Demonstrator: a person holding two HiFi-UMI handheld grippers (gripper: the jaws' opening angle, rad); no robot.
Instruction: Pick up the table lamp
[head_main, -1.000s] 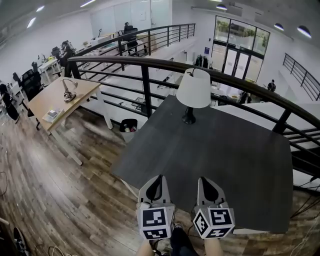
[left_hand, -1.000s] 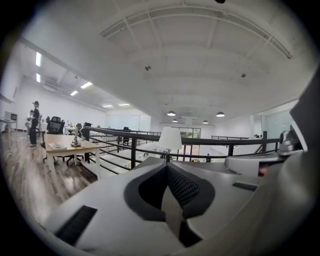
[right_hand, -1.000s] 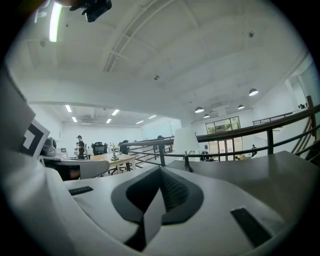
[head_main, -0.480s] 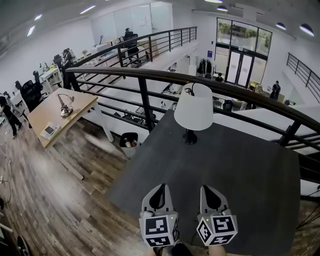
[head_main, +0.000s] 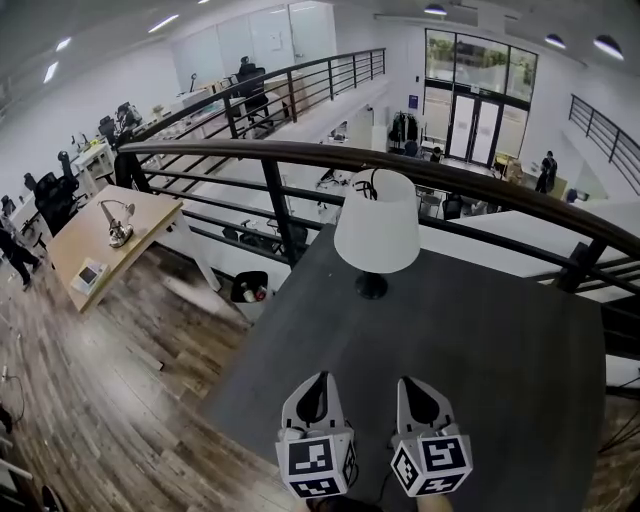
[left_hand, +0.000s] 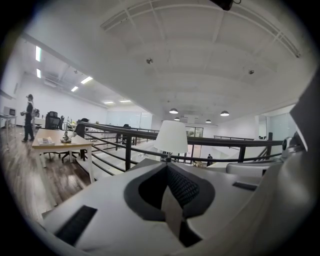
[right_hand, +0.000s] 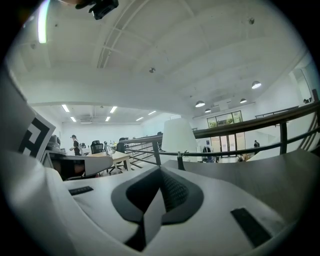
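The table lamp (head_main: 377, 222) has a white shade and a small black base. It stands upright near the far edge of the dark grey table (head_main: 490, 340). My left gripper (head_main: 319, 379) and right gripper (head_main: 406, 381) hover side by side over the table's near part, both pointing at the lamp and well short of it. Each is shut with nothing between its jaws. In the left gripper view the lamp (left_hand: 171, 136) shows just above the closed left gripper (left_hand: 166, 164). In the right gripper view the lamp (right_hand: 176, 135) rises beyond the closed right gripper (right_hand: 160, 169).
A black metal railing (head_main: 430, 165) curves right behind the lamp, with an open drop to a lower floor beyond it. Left of the table lie a wooden floor, a trash bin (head_main: 248, 290) and a wooden desk (head_main: 95, 240). A person (left_hand: 28, 117) stands far left.
Both grippers have moved forward over the table toward the lamp, which now looks larger and closer. Their jaws have stayed closed.
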